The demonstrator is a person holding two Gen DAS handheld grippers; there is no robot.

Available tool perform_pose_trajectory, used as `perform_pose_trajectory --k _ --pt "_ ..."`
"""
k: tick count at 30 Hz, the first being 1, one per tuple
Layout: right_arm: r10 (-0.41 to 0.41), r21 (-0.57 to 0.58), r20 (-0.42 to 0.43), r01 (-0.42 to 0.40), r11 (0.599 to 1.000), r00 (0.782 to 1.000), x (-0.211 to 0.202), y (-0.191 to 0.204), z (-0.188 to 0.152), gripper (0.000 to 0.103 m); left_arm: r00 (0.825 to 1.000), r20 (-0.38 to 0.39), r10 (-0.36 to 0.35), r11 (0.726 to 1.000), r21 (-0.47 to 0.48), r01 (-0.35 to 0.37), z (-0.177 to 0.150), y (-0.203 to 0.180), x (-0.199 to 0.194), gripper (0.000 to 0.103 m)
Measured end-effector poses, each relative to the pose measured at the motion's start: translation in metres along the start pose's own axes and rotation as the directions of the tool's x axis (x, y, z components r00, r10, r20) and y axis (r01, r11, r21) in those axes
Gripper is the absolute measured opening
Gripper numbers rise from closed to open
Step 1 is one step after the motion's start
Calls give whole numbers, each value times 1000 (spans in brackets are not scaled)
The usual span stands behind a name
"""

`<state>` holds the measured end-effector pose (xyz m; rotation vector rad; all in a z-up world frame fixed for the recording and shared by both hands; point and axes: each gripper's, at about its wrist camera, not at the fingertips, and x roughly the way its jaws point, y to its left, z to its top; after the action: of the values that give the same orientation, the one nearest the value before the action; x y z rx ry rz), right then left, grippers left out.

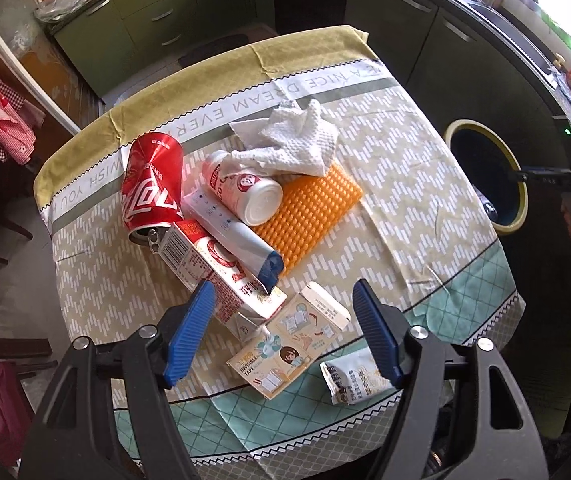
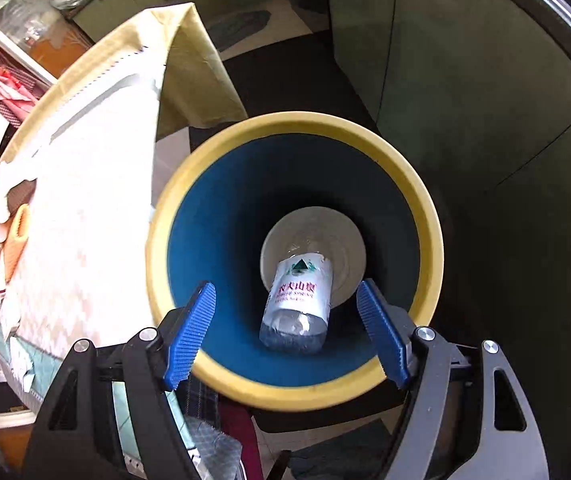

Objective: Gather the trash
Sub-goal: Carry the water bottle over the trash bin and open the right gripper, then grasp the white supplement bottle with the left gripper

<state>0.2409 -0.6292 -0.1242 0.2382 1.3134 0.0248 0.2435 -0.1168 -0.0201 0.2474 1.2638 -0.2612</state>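
Both grippers' fingers spread, empty: left gripper [image 1: 281, 320] above trash, right gripper [image 2: 285, 320] over bin [image 2: 205, 184], apparently holding a bottle [image 2: 299, 300].

Glossy metal can [image 1: 152, 189]; embossed paper towel [image 1: 293, 140]; printed cloth tablecloth [image 1: 405, 184]; clear plastic bottle [image 2: 297, 300]; ribbed tongs pads [image 1: 189, 332].

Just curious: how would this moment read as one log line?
right tool: open over bin | bottle: in bin | left tool: open above tape box
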Motion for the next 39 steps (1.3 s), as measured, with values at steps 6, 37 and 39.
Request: perform_pose_trajectory --k 6,37,39 --pt "33 -76 8 -32 997 999 -16 37 -24 76 996 -83 45 989 -140 -56 44 21 37 67" --pt "76 -163 -63 -85 983 995 8 80 -37 77 971 -237 -26 908 -412 -76 107 71 116 52" --pt "77 -168 -66 -88 982 995 10 82 -37 77 971 -236 -34 904 -422 -71 111 75 118 52"
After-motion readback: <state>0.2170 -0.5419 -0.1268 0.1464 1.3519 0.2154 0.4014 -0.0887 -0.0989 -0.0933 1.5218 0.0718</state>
